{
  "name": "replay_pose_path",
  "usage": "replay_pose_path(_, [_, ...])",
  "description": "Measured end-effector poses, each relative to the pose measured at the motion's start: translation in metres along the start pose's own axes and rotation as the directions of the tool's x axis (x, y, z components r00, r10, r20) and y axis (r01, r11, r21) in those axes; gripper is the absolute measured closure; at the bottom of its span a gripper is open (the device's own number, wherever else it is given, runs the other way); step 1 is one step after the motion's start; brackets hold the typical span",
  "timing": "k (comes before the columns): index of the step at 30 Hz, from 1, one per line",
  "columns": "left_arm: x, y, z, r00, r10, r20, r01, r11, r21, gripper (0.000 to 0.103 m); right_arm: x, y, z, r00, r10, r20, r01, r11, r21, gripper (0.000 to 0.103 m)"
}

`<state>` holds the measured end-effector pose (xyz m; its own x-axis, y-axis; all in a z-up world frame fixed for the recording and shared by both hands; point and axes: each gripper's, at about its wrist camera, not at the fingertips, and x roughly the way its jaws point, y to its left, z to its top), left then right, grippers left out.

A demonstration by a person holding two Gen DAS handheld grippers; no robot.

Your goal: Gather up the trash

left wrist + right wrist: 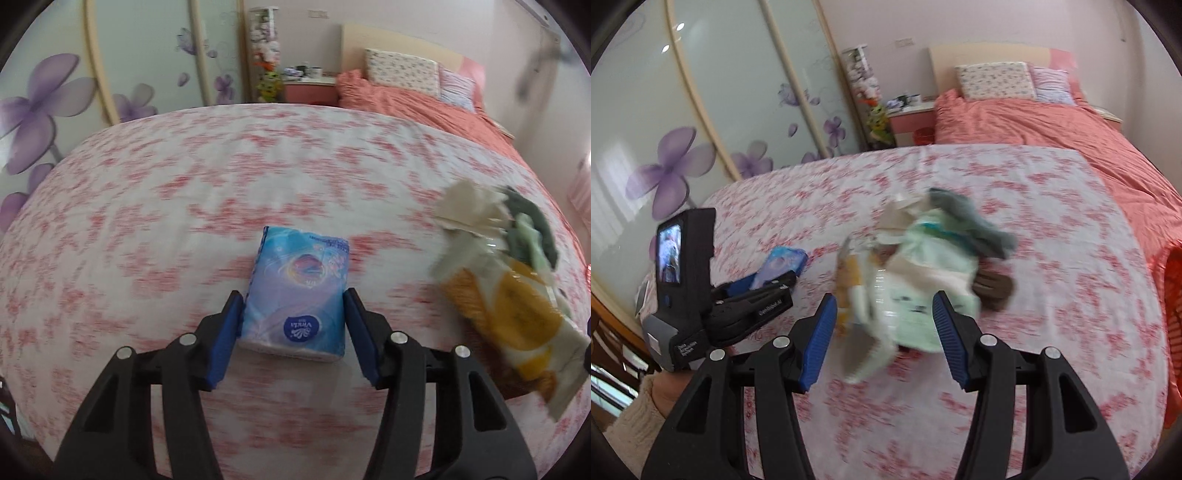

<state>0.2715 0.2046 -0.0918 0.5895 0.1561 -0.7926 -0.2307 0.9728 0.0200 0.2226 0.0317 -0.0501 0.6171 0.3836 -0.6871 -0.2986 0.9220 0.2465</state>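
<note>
A blue pack of tissues (295,273) sits between the blue pads of my left gripper (293,295), which is shut on its two long sides; the pack looks sharp against the blurred sheet. From the right wrist view the left gripper (772,286) and the tissue pack (785,260) are at the left, low over the bed. A blurred trash pile (923,258) of crumpled paper, a pale green wrapper, a yellow packet and grey cloth lies on the bed. My right gripper (884,299) stands open around its near end. That trash pile (498,266) shows at the right in the left wrist view.
Everything lies on a bed with a pink-flowered white sheet (1052,332). A salmon duvet (1052,129) and pillows are at the far end, with a nightstand (910,110) beside them. Flower-printed wardrobe doors (701,110) stand at the left. An orange basket (1172,295) shows at the right edge.
</note>
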Motion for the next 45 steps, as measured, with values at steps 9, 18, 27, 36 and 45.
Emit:
replay_pose_path(9, [0.006,0.038,0.000,1.000,0.030,-0.007,-0.031,0.999,-0.040,0.047,0.029,0.014,-0.008,0.997,-0.042,-0.061,0.038,0.997,-0.063,0.078])
replay_pose_path(18, [0.009,0.028,0.000,1.000,0.013,0.000,-0.013,1.000,-0.026,0.051,0.003,0.001,-0.003,0.998,-0.045,0.037,0.046,0.998,-0.039,0.091])
replay_pose_path(27, [0.003,-0.009,-0.004,0.997,-0.072,0.007,0.072,0.997,0.029,0.051,-0.019,-0.087,-0.004,0.972,-0.219,0.086,0.202,0.965,0.167,0.091])
replay_pose_path(36, [0.000,-0.042,-0.010,0.993,-0.117,0.002,0.116,0.988,0.100,0.050,-0.004,-0.133,-0.022,0.974,-0.228,-0.010,0.222,0.940,0.260,0.086])
replay_pose_path(45, [0.003,-0.042,-0.007,0.996,-0.085,0.000,0.085,0.992,0.096,0.050,0.009,-0.129,-0.017,0.977,-0.211,-0.042,0.215,0.950,0.226,0.055])
